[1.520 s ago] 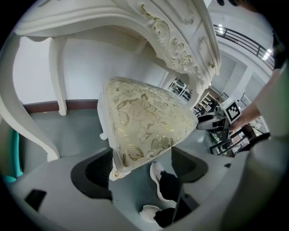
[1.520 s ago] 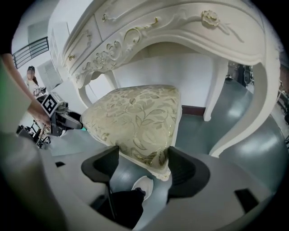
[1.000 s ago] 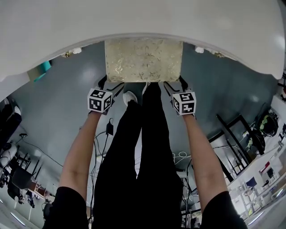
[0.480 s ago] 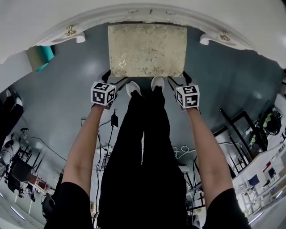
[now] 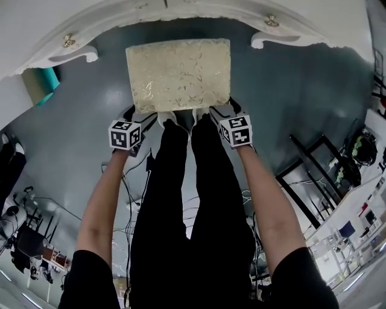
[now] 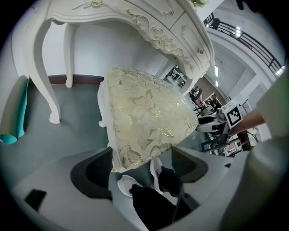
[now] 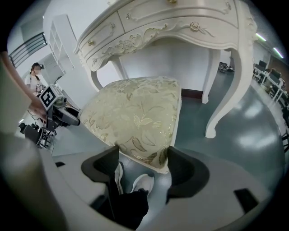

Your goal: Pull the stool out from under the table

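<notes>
The stool (image 5: pixel 179 75) has a cream cushion with a gold leaf pattern. It stands on the grey floor just in front of the white carved table (image 5: pixel 181 12), its whole top showing. My left gripper (image 5: pixel 134 117) is at its near left corner and my right gripper (image 5: pixel 223 111) at its near right corner. In the left gripper view the stool (image 6: pixel 149 122) has its corner between the jaws of the left gripper (image 6: pixel 142 164). The right gripper (image 7: pixel 142 164) is shut on the stool (image 7: pixel 133 117) at its other corner.
Curved table legs (image 6: pixel 52 90) (image 7: pixel 226 99) stand behind and beside the stool. A teal roll (image 5: pixel 45 81) leans at the left. The person's white shoes (image 5: pixel 169 117) are just short of the stool. Cables (image 5: pixel 148 163) and black frames (image 5: pixel 307 175) lie behind.
The stool has slid out from under the table toward the person, both grippers staying on its near corners. The person has stepped back and the table edge sits farther away.
</notes>
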Demonstrator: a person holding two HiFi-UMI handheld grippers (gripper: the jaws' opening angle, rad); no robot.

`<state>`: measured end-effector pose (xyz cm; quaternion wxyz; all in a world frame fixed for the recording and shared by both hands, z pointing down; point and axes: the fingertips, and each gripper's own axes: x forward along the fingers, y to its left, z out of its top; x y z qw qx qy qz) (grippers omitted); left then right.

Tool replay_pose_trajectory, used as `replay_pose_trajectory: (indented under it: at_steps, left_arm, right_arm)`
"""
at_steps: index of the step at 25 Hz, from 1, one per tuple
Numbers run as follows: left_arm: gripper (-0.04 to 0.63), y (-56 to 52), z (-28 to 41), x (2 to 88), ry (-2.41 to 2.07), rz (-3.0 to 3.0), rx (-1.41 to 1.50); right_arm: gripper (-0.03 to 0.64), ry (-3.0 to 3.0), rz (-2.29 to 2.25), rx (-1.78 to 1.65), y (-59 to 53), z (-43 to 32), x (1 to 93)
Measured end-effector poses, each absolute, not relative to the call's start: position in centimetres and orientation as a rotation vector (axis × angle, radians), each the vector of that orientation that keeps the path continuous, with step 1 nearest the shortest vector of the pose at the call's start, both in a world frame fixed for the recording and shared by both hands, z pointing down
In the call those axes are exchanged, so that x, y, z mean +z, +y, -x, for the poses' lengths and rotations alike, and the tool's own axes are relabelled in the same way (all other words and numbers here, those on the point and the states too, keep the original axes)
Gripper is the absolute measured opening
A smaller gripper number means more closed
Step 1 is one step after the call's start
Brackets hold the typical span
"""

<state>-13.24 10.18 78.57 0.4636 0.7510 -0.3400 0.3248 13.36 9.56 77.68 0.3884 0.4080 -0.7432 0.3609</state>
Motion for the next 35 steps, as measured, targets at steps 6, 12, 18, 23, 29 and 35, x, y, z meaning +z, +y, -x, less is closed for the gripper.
replay_pose_trajectory:
  at_steps: [6,12,18,23,29,35]
  left_arm:
    - [0.403,11.2,13.5,78.6,-0.847,-1.832,0.797]
    - [0.411,12.7,12.8,78.8,-0.873,-1.819,0.772]
    - [0.413,14.6,12.8,78.5,-0.877,-1.812,0.789]
    - [0.413,16.5,12.3,78.8,-0.879,-1.795,0.798]
    - [0.413,19.3,12.1,78.8,-0.857,-1.779,0.823]
    - [0.413,22.7,11.3,78.9,-0.819,-1.765,0.876]
  right_arm:
    - [0.350,-1.917,-1.028,0.930,10.3,-13.0,77.8]
    - [0.350,-1.905,-1.021,0.922,11.6,-13.7,77.7]
    - [0.350,-1.891,-1.011,0.929,13.5,-13.6,77.5]
    - [0.349,-1.895,-1.012,0.926,15.2,-14.1,77.6]
    - [0.349,-1.885,-0.992,0.928,17.8,-14.3,77.5]
    - [0.350,-1.856,-0.999,0.959,21.8,-15.1,77.9]
